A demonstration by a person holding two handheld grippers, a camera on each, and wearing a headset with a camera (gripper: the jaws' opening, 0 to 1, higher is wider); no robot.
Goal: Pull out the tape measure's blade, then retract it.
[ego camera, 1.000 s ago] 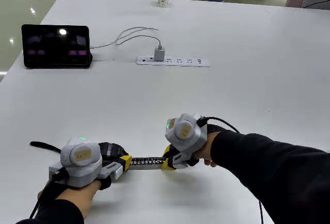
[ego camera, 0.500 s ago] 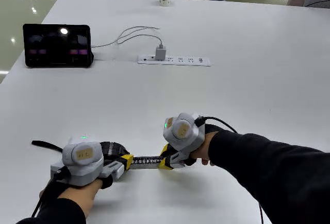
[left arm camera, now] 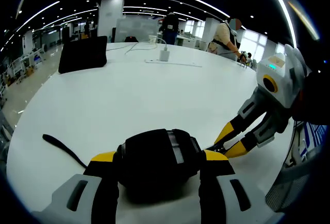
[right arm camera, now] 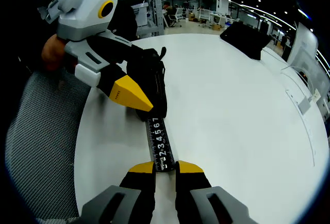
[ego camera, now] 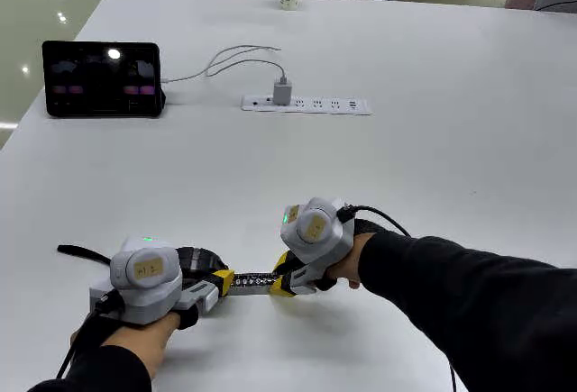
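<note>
Tape measure (left arm camera: 157, 158), blk, near tabletop (ego camera: 270, 167) front edge: case clamped by L tongs (ego camera: 218, 282); short blade (right arm camera: 159, 141) length drawn out, tip pinched by R tongs (right arm camera: 165, 168).

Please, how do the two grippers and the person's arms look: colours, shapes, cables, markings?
The left gripper and the right gripper have rounded light-grey bodies, each with a tan oval patch on top and a small green light. Their fingers are grey and black with yellow wedge tips. A black cable leaves the right gripper. The person wears long black sleeves.
</note>
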